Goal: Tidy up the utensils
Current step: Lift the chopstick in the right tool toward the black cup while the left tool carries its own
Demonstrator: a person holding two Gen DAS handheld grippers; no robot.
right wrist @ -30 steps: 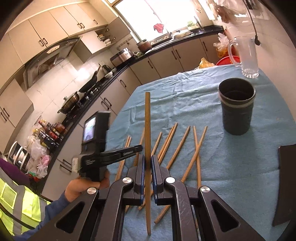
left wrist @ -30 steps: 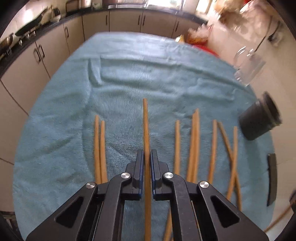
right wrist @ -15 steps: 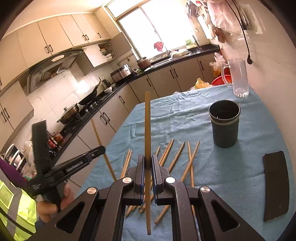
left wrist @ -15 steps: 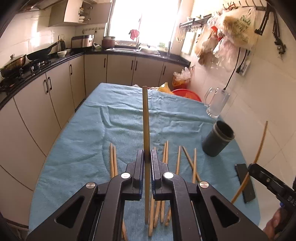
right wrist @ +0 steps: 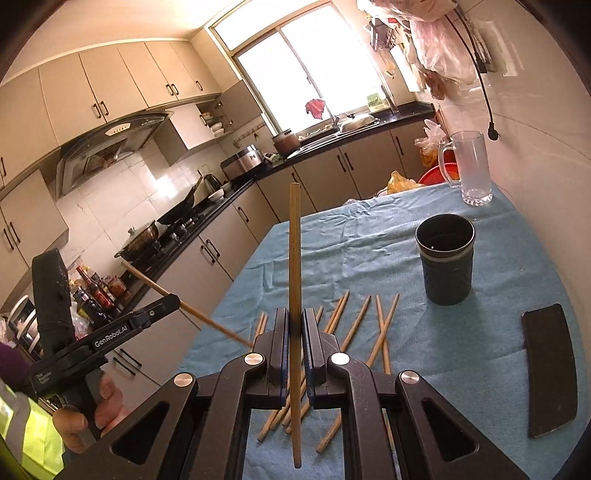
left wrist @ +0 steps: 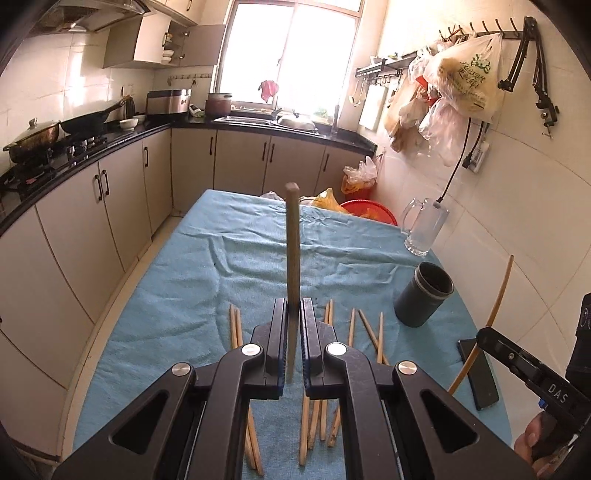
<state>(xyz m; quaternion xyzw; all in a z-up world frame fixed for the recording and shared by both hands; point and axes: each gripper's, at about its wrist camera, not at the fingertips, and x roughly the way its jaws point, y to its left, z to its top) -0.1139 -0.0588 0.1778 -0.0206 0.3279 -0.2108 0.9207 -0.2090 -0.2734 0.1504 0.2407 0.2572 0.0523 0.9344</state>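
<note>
Window: a wide window (left wrist: 291, 55) is set in the far wall, and strong daylight is let in, so the panes are washed out.
Walls: white tiles (left wrist: 524, 206) are laid on the right wall; a hook rail (left wrist: 476, 35) is hung with plastic bags (left wrist: 465, 81).
Cabinets: beige base cabinets (left wrist: 122, 195) are run along the left and far sides under a black countertop (left wrist: 92, 155); upper cabinets (right wrist: 110, 81) are mounted above.
Range hood: a hood (right wrist: 110, 144) is fixed over the stove (right wrist: 166, 232), where what seems to be a wok is kept.
Sink: a steel sink (left wrist: 273, 120) is placed below the window.
Floor: pale flooring (left wrist: 147, 243) is glimpsed beside the cabinets.
</note>
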